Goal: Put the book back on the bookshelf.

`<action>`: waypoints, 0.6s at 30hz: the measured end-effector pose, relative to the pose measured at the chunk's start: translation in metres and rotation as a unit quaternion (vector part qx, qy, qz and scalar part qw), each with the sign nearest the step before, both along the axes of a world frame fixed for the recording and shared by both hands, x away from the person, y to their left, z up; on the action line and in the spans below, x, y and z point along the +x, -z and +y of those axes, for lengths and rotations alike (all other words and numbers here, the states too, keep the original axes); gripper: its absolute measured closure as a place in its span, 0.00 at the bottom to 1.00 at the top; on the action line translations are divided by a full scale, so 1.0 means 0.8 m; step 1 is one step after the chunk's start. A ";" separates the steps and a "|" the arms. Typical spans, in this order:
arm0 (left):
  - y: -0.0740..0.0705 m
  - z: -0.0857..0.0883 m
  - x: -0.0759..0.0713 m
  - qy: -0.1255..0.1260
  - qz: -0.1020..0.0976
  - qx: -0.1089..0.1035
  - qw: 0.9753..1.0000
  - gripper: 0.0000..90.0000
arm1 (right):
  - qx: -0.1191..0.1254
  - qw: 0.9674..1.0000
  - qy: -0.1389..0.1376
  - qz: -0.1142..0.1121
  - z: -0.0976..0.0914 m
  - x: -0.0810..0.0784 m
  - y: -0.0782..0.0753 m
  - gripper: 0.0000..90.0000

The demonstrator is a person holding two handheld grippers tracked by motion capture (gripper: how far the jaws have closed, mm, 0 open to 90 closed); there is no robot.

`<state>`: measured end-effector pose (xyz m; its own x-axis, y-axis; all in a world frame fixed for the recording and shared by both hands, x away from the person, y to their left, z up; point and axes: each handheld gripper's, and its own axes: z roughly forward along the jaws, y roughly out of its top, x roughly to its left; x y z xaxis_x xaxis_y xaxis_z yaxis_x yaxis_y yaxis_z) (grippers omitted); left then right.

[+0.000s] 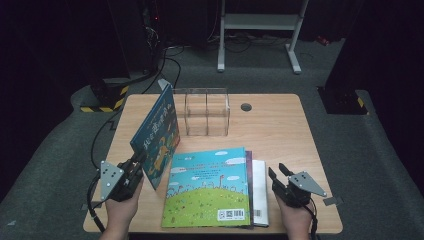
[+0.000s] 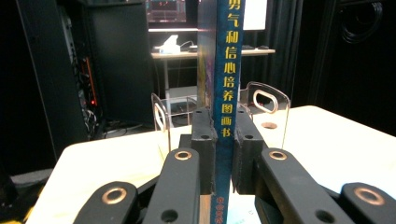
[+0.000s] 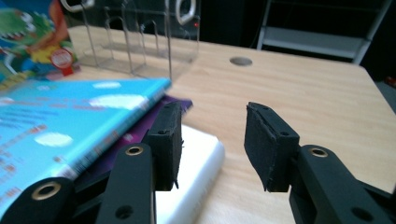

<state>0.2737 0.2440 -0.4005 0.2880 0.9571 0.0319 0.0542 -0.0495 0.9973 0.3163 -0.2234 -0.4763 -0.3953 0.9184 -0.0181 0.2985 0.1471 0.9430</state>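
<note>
Left gripper [image 1: 134,167] clamps an upright book [image 1: 156,135] by its spine — clear rack [image 1: 207,111] lies upper right; right gripper [image 1: 278,176] open, empty.

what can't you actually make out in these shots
- Lower books in the stack: high view, covers hidden by the top book.
- Held book: left gripper view shows its spine only; top cut off by the frame edge. The left gripper clamps it.
- Top book's cover print: right gripper view, blurred.

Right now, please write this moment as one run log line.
left gripper: shut on blue book | right gripper: open beside book stack
</note>
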 end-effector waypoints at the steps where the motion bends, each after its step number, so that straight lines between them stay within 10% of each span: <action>1: 0.000 0.000 0.000 0.000 -0.001 -0.001 1.000 0.91 | 0.003 1.000 0.001 0.004 -0.003 0.000 0.003 0.62; 18: 0.004 0.009 0.002 -0.008 -0.011 0.014 1.000 0.88 | 0.028 0.998 0.018 0.044 -0.018 0.006 0.024 0.60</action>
<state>0.2750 0.2510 -0.4034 0.2722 0.9600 0.0656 0.0323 -0.0773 0.9965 0.3213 -0.2379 -0.4955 -0.3592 0.9309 0.0665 0.3845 0.0827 0.9194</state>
